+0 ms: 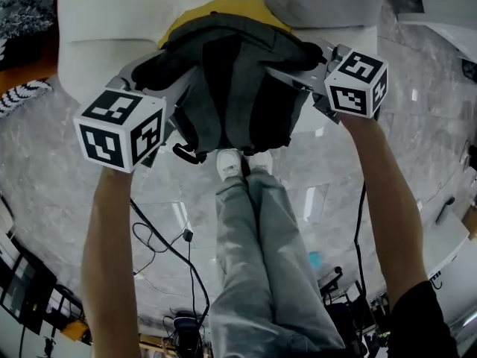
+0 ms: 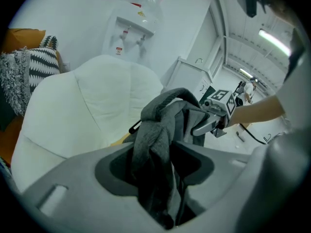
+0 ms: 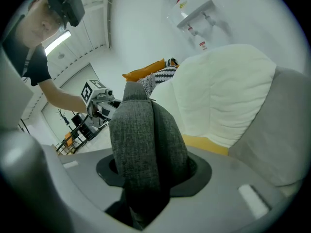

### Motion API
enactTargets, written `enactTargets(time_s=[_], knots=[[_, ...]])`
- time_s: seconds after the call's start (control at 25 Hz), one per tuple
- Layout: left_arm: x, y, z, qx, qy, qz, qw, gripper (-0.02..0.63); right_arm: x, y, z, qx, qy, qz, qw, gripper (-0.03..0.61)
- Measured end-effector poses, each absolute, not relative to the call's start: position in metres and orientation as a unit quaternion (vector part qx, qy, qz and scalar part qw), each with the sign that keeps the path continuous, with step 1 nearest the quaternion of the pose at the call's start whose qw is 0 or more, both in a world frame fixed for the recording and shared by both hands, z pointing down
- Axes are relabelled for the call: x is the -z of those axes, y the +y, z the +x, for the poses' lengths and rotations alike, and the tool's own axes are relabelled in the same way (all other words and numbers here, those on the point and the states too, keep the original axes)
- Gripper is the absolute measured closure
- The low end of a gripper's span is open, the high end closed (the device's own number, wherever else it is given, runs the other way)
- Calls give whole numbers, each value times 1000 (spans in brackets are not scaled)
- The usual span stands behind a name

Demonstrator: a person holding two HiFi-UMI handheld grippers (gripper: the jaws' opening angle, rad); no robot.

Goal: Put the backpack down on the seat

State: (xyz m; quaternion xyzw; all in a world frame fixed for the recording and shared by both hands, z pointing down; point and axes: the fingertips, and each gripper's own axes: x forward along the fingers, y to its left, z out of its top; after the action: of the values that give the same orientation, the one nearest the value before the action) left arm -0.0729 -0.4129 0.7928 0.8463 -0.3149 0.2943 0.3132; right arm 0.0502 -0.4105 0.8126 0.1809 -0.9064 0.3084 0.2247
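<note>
Two hand-held tools carry a dark grey fabric backpack (image 1: 235, 88) over a white padded armchair (image 1: 104, 43). The backpack hangs between them, in front of the yellow seat cushion (image 1: 223, 7), with its lower end over the grey marble floor (image 1: 59, 192) at the chair's front edge; it does not appear to rest on the seat yet.

The left tongs (image 1: 170, 88) are clamped on a bunched fold of the bag's woven cloth, which fills the gap between the jaws in the left gripper view. The right tongs (image 1: 298, 73) are clamped on a thick padded strap or edge, which stands upright between the jaws in the right gripper view.

Handling, as a judgement: the bag is soft and limp. It folds and sags wherever it is unsupported, so it will slump on landing and not stand by itself. Its coarse weave should resist slipping. The slack shape suggests a light load, though the contents are hidden. The padded straps and upper edge are the firmest places to hold; loose cloth may pull out. A grey pillow (image 1: 320, 2) lies at the seat's right side.
</note>
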Motion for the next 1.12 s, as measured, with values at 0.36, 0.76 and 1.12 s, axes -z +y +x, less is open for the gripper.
enactTargets(time_s=[0.36, 0.76, 1.12], knots=[[-828, -456, -69, -285, -341, 845, 297, 383, -849, -449, 57, -332, -891, 204, 233, 371], [-872, -492, -65, -292, -343, 842, 297, 361, -887, -476, 64, -350, -880, 211, 241, 362], [-904, -519, -61, -312, -362, 829, 291, 348, -904, -497, 114, -353, -847, 321, 235, 294]])
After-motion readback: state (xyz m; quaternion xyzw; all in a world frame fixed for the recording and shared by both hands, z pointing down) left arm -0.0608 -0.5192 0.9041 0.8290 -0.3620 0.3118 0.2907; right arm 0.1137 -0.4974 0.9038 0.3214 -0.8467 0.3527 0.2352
